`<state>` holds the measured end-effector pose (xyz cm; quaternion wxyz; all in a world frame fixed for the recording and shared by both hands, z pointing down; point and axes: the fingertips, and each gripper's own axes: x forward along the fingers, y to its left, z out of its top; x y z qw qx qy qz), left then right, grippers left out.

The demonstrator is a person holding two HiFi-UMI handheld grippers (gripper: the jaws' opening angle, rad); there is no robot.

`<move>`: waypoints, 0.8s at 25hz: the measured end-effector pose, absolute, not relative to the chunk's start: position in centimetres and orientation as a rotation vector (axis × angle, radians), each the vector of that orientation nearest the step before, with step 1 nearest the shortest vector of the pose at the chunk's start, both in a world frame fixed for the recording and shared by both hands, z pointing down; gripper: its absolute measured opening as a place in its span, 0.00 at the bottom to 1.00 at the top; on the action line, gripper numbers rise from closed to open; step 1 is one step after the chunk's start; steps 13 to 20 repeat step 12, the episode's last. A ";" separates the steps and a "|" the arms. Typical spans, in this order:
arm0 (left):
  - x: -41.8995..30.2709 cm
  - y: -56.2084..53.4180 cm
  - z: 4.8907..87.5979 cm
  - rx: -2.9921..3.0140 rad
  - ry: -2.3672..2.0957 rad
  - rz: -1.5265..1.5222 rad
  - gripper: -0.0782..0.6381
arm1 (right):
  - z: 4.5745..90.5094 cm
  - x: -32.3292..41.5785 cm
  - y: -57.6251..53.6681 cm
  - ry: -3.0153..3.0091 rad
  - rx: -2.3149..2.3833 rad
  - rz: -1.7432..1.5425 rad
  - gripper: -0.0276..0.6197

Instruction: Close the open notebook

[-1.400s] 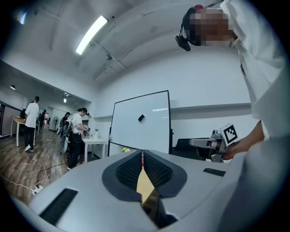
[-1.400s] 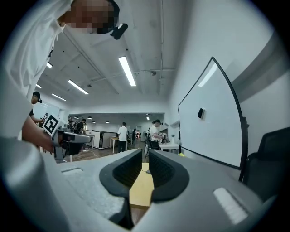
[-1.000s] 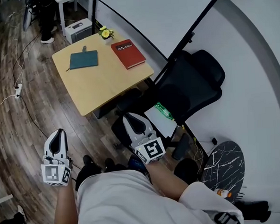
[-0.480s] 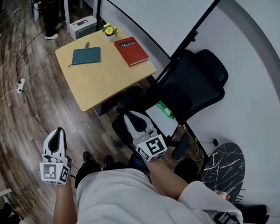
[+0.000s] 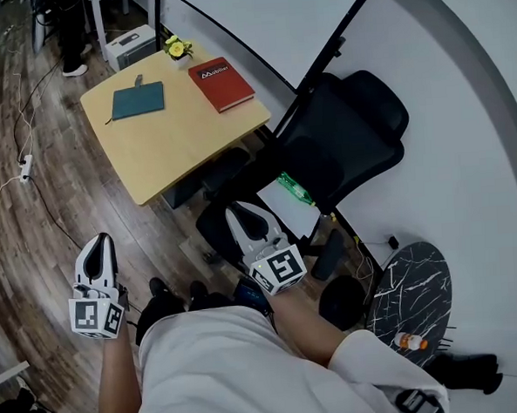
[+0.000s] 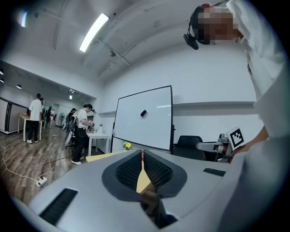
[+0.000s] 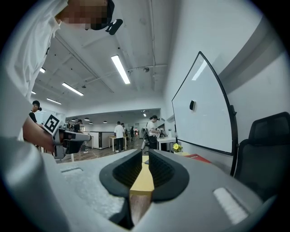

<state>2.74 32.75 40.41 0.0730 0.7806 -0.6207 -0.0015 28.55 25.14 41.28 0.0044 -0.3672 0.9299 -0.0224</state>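
Two notebooks lie flat with covers down on the small wooden table (image 5: 180,145): a teal notebook (image 5: 138,100) at the left and a red notebook (image 5: 221,83) at the right. Both grippers are held close to the person's body, well short of the table. My left gripper (image 5: 97,244) is shut and holds nothing; its own view shows the jaws (image 6: 142,156) closed, pointing level toward the table. My right gripper (image 5: 241,213) is also shut and holds nothing, above the chair seat; past its jaws (image 7: 143,158) I see the red notebook (image 7: 199,157).
A small pot of yellow flowers (image 5: 175,48) stands at the table's far edge. A black office chair (image 5: 342,144) with a green bottle (image 5: 297,190) and white sheet sits right of the table, before a whiteboard. Cables and a power strip (image 5: 26,165) lie on the floor; people stand far off.
The head view has swung, so the table now sits further left and up in the picture. Both grippers stay shut and near the body; the right one shifted slightly.
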 end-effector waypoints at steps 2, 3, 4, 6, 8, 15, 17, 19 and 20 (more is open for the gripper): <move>3.0 32.6 40.4 2.353 -1.851 0.004 0.14 | 41.5 28.8 25.1 2.909 -1.167 -0.075 0.11; 3.1 32.5 40.4 2.354 -1.846 0.006 0.14 | 41.6 28.9 25.1 2.906 -1.174 -0.083 0.11; 3.1 32.5 40.5 2.351 -1.843 0.006 0.14 | 41.7 28.8 25.0 2.905 -1.178 -0.089 0.11; 3.0 32.4 40.6 2.344 -1.838 0.000 0.14 | 41.8 28.7 24.9 2.908 -1.180 -0.091 0.11; 2.9 32.4 40.9 2.340 -1.830 0.001 0.14 | 41.8 28.5 24.8 2.906 -1.183 -0.091 0.11; 2.6 32.5 41.5 2.336 -1.813 0.011 0.14 | 42.0 28.1 24.7 2.893 -1.193 -0.103 0.11; 2.6 32.5 41.5 2.336 -1.813 0.011 0.14 | 42.0 28.1 24.7 2.893 -1.193 -0.103 0.11; 2.6 32.5 41.5 2.336 -1.813 0.011 0.14 | 42.0 28.1 24.7 2.893 -1.193 -0.103 0.11; 2.6 32.5 41.5 2.336 -1.813 0.011 0.14 | 42.0 28.1 24.7 2.893 -1.193 -0.103 0.11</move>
